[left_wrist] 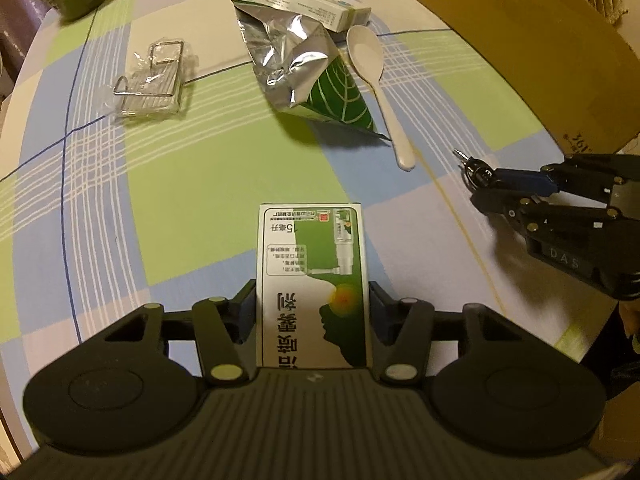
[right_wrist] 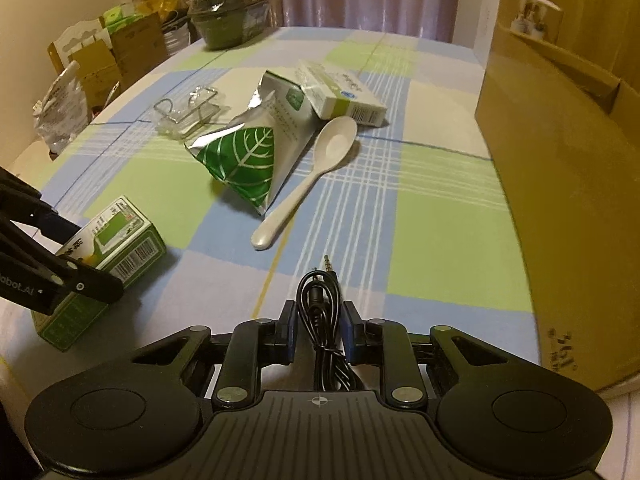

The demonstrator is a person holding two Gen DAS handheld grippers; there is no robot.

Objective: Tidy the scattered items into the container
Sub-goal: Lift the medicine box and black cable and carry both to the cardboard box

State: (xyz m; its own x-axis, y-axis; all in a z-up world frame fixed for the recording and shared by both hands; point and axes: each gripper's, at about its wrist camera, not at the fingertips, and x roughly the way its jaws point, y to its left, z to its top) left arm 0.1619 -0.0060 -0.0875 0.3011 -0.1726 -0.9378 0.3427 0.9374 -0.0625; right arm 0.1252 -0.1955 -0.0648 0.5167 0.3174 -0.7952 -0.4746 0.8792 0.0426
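Note:
A green-and-white medicine box (left_wrist: 312, 248) lies on the checked tablecloth, and my left gripper (left_wrist: 313, 292) is shut on it, one pad against each long side. The right wrist view shows the same box (right_wrist: 120, 240) at lower left with the left gripper's fingers (right_wrist: 100, 284) around it. My right gripper (right_wrist: 320, 312) is shut on a coiled black audio cable (right_wrist: 320, 292), whose plug tip pokes out ahead of the pads. From the left wrist view the right gripper (left_wrist: 480, 184) sits low over the cloth at the right. A large open cardboard box (right_wrist: 560, 160) stands along the right side.
Mid-table lie a silver-and-green foil pouch (right_wrist: 248, 152), a white spoon (right_wrist: 312, 172), a white-green carton (right_wrist: 344, 96) and a wire rack in clear plastic (right_wrist: 188, 112). A dark lidded bowl (right_wrist: 224, 12) stands at the far edge. Boxes and bags crowd the floor beyond the left edge.

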